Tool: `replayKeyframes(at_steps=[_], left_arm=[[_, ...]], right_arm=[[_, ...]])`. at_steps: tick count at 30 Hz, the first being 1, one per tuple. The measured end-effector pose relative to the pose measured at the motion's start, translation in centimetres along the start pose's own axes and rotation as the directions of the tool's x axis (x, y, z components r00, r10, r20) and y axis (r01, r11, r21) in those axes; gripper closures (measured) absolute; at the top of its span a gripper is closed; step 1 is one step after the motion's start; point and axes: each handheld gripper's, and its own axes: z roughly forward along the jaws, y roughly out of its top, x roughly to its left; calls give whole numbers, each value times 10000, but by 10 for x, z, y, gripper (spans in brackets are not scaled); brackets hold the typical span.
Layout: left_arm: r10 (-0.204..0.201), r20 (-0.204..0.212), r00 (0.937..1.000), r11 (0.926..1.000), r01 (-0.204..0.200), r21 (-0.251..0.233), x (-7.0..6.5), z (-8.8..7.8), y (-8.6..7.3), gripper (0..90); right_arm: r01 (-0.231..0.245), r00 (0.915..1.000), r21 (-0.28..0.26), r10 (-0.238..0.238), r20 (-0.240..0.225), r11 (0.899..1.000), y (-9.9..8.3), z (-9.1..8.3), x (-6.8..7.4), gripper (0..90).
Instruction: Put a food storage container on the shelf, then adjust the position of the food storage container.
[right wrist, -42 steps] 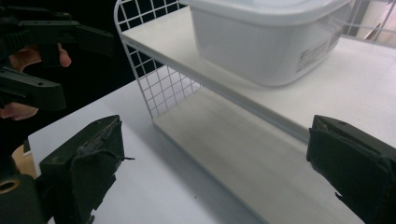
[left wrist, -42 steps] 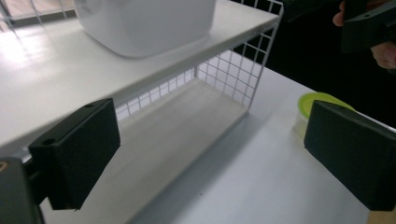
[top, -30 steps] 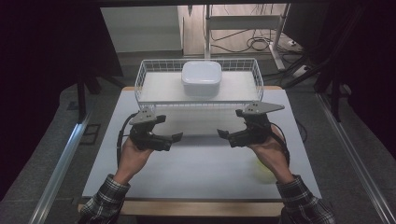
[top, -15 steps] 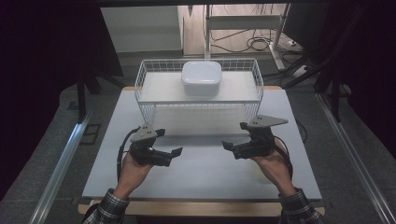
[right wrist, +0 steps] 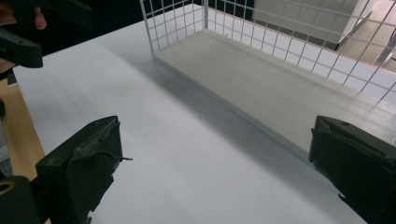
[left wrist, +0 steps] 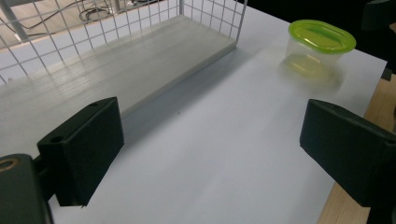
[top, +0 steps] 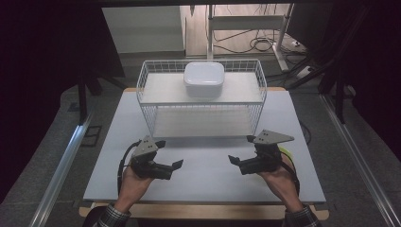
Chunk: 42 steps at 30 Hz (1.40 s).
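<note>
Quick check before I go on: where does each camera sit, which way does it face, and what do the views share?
High view: above the person's side, looking forward and down on the table; both hands, left gripper and right gripper show.
Left gripper view: rides the left gripper, looking between its open jaws across the table to the green-lidded tub and wire rack.
Right gripper view: rides the right gripper, jaws open, facing the rack's base; the left gripper shows at top left.
Shared: the rack and white tabletop appear in all three.

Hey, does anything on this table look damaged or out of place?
One thing: the pad on the right tongs looks frayed, its left one torn with loose threads. The green-lidded container stands upright and closed.
</note>
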Motion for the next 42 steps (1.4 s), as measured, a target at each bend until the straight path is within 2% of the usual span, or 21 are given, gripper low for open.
replayKeyframes(at_steps=[9, 12, 18, 24, 27, 34, 39, 42], left_arm=[[9, -230, 9997, 10000, -7, 86, -3, 1, -24, 53], [12, -346, 9994, 10000, -10, 54, -4, 0, -33, 48], [-312, -114, 9994, 9995, 313, 47, -6, -1, -45, 45], [-134, -147, 9998, 9993, 139, 350, -12, 4, -57, 40], [-135, -127, 9998, 9987, 141, 486, -13, 6, -59, 39], [-57, -272, 9996, 9995, 65, 322, -12, 5, -59, 40], [-110, -331, 9994, 9994, 121, 318, -11, 4, -60, 40], [-105, -375, 9992, 9994, 117, 316, -11, 4, -59, 40]], right_arm=[[-372, 9993, -129, 372, 5, 9992, -19, -6, 8, 35], [-439, 9989, -208, 442, 155, 9988, -28, -8, 13, 35], [-506, 9981, -72, 508, 354, 9987, -42, -7, 17, 35], [-479, 9976, 166, 470, 515, 9987, -55, -6, 18, 35], [-408, 9974, 437, 381, 609, 9982, -61, -3, 18, 35], [-320, 9951, 780, 245, 962, 9964, -61, -1, 19, 12], [-745, 9920, 799, 657, 1078, 9940, -58, -6, 15, 8], [-865, 9869, 895, 731, 1438, 9922, -56, -13, 11, 101]])
